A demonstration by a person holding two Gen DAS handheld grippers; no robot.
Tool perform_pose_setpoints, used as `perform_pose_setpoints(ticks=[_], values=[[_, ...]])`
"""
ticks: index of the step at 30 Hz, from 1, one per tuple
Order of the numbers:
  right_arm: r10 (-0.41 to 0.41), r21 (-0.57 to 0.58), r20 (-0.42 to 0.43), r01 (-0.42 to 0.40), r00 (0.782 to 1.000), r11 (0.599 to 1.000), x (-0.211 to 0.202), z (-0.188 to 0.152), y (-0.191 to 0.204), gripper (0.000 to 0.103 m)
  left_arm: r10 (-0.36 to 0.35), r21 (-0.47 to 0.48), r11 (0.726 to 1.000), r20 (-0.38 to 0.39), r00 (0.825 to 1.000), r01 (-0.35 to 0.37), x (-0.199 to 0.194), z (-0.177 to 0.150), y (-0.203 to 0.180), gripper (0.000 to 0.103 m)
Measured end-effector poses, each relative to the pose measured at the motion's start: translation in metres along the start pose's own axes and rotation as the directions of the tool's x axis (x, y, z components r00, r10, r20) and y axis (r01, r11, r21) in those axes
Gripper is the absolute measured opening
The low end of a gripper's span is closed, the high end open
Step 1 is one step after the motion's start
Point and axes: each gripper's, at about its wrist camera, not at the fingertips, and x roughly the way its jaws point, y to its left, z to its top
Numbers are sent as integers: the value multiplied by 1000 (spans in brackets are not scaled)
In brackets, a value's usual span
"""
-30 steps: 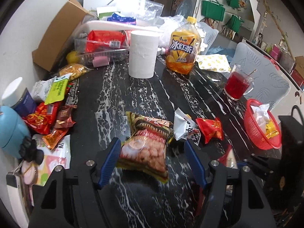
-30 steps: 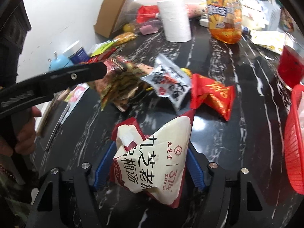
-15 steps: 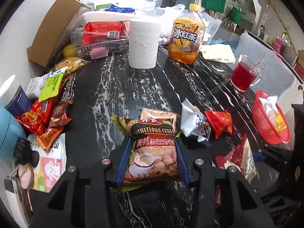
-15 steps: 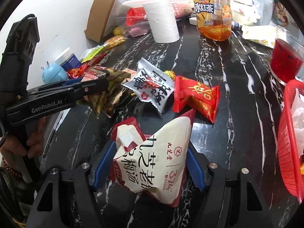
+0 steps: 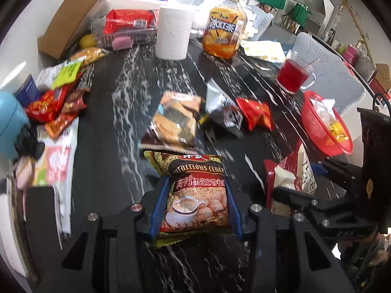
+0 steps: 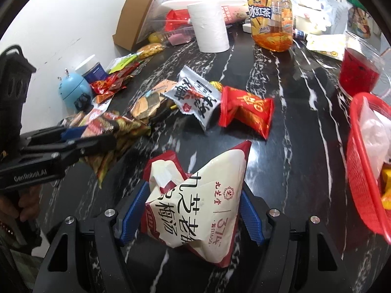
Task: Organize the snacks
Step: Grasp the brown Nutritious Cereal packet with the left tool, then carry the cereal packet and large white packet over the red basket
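Note:
My left gripper is shut on a brown cereal packet, lifted just above the black marble table; the same gripper and cereal packet show at the left of the right wrist view. My right gripper is shut on a white and red plum-soup pouch, seen side-on as the pouch. Loose on the table lie an orange snack packet, a white and black packet and a red packet.
A red basket holding wrapped items stands at the right edge, a glass of red drink behind it. A paper roll and iced tea bottle stand at the back. More snacks and a blue gadget crowd the left.
My left gripper closed on the cereal packet, then drew it back and up off the pile, uncovering the orange packet. The right gripper kept still with its pouch.

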Motion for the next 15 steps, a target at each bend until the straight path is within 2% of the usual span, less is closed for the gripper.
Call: perform_pose_setpoints(ticks=[6, 8, 9, 12, 15], values=[[-15, 5, 5, 15, 1000, 1000, -12, -15, -1, 76, -35, -7, 999, -26, 999, 35, 3, -15, -12, 43], [-35, 7, -3, 35, 999, 999, -14, -19, -2, 96, -39, -4, 999, -23, 999, 39, 4, -18, -14, 43], [-41, 8, -3, 41, 999, 999, -15, -20, -3, 98, -31, 0, 1000, -17, 999, 31, 4, -19, -15, 43], [-25, 29, 0, 25, 1000, 999, -16, -25, -6, 98, -23, -7, 1000, -14, 1000, 23, 3, -22, -16, 44], [1, 40, 2, -1, 1000, 999, -14, -28, -6, 98, -34, -21, 999, -44, 998, 33, 9, -25, -14, 44]])
